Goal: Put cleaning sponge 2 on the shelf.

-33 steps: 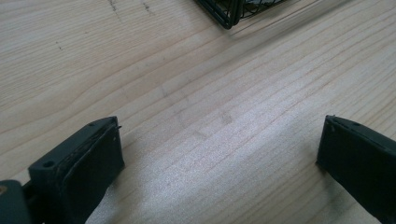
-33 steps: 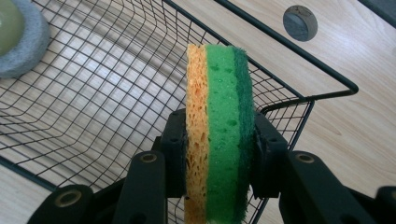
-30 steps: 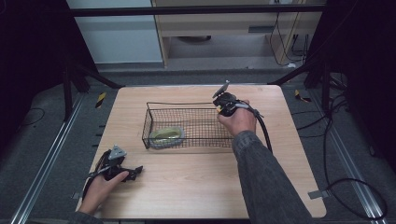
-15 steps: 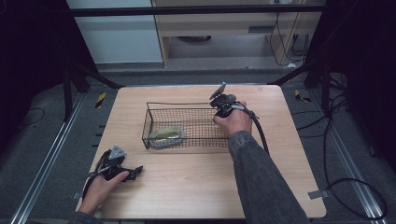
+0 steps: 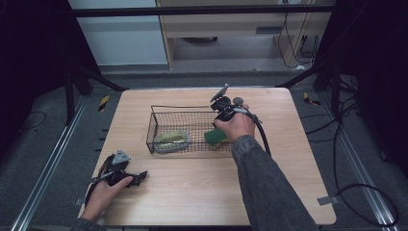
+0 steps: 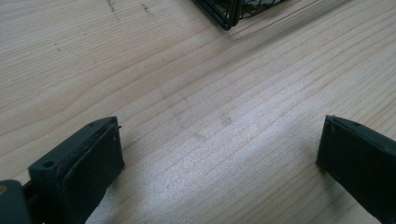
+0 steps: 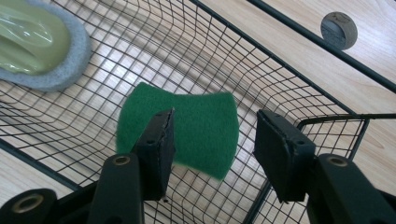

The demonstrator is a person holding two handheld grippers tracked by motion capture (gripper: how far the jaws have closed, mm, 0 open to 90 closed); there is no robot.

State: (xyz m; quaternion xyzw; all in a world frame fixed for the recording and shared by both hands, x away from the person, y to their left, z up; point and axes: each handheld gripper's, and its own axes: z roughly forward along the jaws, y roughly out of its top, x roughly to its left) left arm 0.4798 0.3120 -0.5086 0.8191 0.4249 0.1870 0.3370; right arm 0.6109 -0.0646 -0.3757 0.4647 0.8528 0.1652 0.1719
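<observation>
Right gripper [image 7: 212,140], jaws just spreading and pressing nothing, hangs over the wire basket's [image 5: 153,122] right end, green scouring pad [image 7: 187,126] lying loose on the mesh directly below.

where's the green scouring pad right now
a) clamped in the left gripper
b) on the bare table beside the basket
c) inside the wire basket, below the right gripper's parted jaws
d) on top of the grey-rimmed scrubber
c: the right gripper view shows the green scouring pad lying on the mesh of the wire basket, apart from the grey-rimmed scrubber, with the right gripper above it, its jaws having just been opening and no longer pressing on the pad.
</observation>
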